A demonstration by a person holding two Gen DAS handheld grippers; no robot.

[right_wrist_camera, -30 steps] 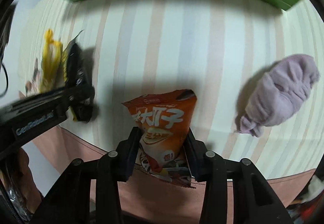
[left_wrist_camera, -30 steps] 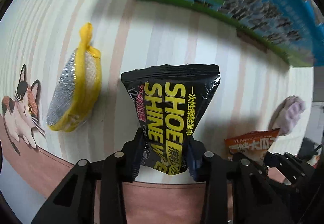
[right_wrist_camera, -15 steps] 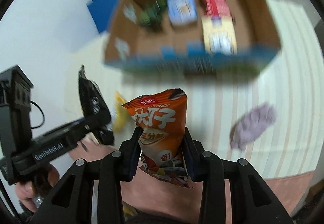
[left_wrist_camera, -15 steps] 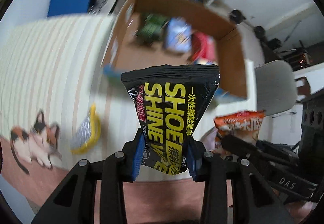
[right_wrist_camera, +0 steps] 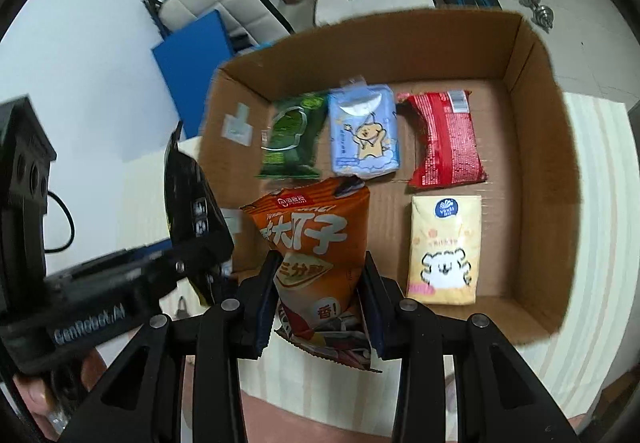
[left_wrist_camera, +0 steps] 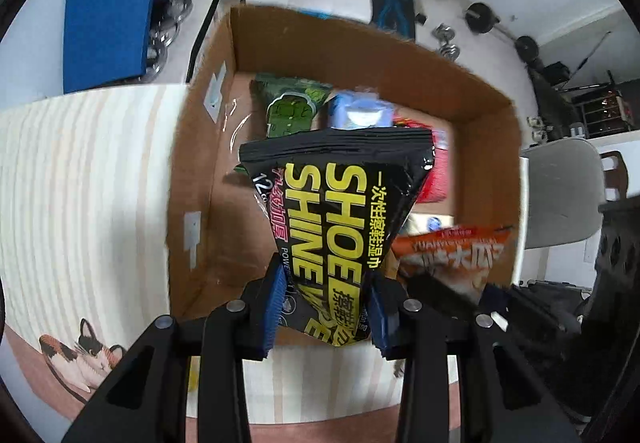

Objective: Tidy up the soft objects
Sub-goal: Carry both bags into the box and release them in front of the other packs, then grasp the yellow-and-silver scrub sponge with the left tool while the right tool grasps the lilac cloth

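Cardboard box (right_wrist_camera: 532,147) lies just ahead, and over its near edge the left gripper (left_wrist_camera: 326,309) clamps a black wipes pack (left_wrist_camera: 340,211) while the right gripper (right_wrist_camera: 320,307) clamps an orange snack bag (right_wrist_camera: 316,243), so lowering both inside seems next.

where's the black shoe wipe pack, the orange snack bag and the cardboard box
black shoe wipe pack (left_wrist_camera: 340,203), left wrist view, yellow lettering
orange snack bag (right_wrist_camera: 308,239), right wrist view, printed front
cardboard box (right_wrist_camera: 532,115), right wrist view, inner right wall

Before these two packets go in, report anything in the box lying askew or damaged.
Nothing looks damaged. In the cardboard box, the red packet is buckled and the green packet lies slightly tilted.
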